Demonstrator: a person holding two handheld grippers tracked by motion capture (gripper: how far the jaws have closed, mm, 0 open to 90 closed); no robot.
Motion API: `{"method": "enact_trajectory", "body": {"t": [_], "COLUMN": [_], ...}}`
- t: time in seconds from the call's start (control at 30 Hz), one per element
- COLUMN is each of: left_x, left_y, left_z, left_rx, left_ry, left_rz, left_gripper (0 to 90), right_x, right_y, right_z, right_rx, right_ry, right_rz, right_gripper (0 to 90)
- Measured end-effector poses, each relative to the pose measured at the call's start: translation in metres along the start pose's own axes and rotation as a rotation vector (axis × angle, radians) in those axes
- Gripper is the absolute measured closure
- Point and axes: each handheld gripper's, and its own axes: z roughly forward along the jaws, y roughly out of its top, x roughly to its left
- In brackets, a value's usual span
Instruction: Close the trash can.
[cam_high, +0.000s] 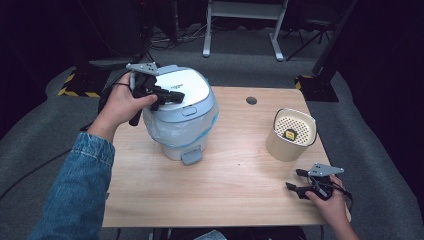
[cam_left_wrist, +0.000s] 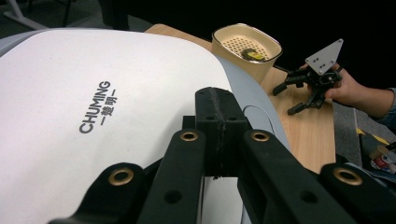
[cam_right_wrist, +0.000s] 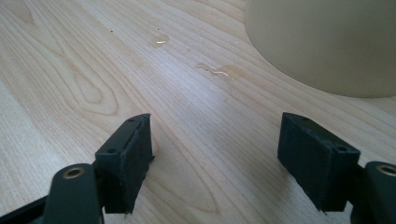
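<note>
One bin (cam_high: 180, 112) sits at ten o'clock on the counter (cam_high: 225, 190), one cup (cam_high: 291, 135) at three near the edge. Your left gripper (cam_high: 172, 96) rests clenched on the bin's lid (cam_left_wrist: 70, 116); your right gripper (cam_high: 295, 180) is released at five o'clock.

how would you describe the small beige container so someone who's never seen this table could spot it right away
Start at the light wooden table and go to its right half, away from the big white-lidded pedal bin on the left. The beige container stands there alone, just beyond the open right gripper. Unlike the bin, it is small, cream coloured and topped by a perforated insert with a small yellow-and-dark thing in it.
</note>
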Motion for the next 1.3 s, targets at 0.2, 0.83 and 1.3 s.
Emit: {"method": "enact_trajectory", "body": {"t": [0.2, 0.83, 1.3], "left_x": [0.000, -0.024, -0.079], "left_y": [0.000, 0.003, -0.026], "left_z": [0.002, -0.004, -0.048], "left_rx": [-0.005, -0.065, -0.091], "left_ry": [0.010, 0.176, 0.172], "left_rz": [0.002, 0.108, 0.152], "left_gripper": [90.0, 40.5, 33.0], "right_x": [0.000, 0.000, -0.002], "right_y": [0.000, 0.000, -0.001], "right_z": [0.000, 0.000, -0.001], "right_rx": [0.000, 0.000, 0.000], "right_ry": [0.000, 0.000, 0.025], "right_rz": [0.000, 0.002, -0.015], "right_gripper": [26.5, 26.7, 26.4]}}
